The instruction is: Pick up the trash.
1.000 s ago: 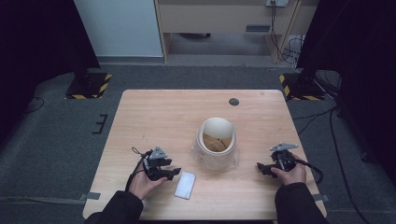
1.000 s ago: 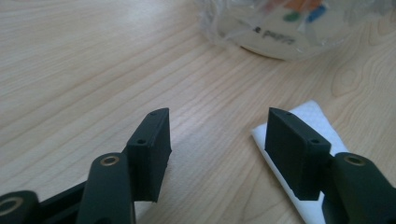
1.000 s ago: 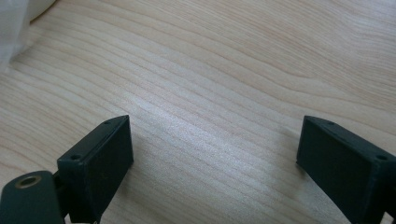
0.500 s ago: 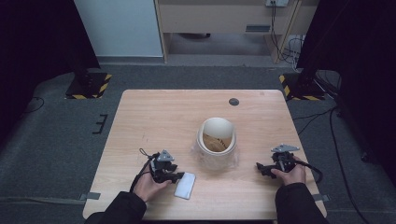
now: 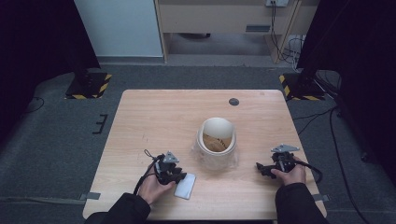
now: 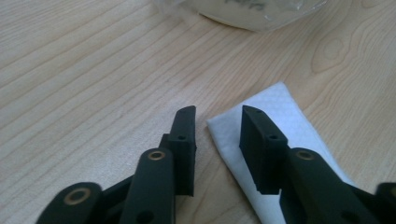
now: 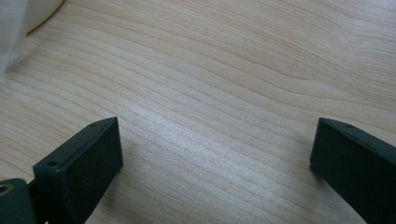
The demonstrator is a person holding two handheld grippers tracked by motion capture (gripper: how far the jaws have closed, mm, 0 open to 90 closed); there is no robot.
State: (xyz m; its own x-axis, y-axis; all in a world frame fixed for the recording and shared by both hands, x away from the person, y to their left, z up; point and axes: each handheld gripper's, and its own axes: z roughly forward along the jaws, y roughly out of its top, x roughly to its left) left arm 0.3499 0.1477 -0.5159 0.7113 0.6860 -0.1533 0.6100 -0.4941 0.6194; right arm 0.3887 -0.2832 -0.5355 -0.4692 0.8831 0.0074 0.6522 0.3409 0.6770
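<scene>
Dim room, dark at the sides; the worktop (image 5: 154,121) is evenly lit from above. Soft glare streaks the wood ahead of the right gripper (image 7: 212,154); near parts blur.

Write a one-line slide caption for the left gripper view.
Left gripper straddles a corner of the white folded napkin on the light wooden table.

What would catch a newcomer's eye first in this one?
The cream bowl in clear wrapping stands mid-table. Near the front edge, the left hand-held gripper has just been closing over a corner of a white folded napkin, pads not yet pressing. The right hand-held gripper gapes over bare wood.
</scene>
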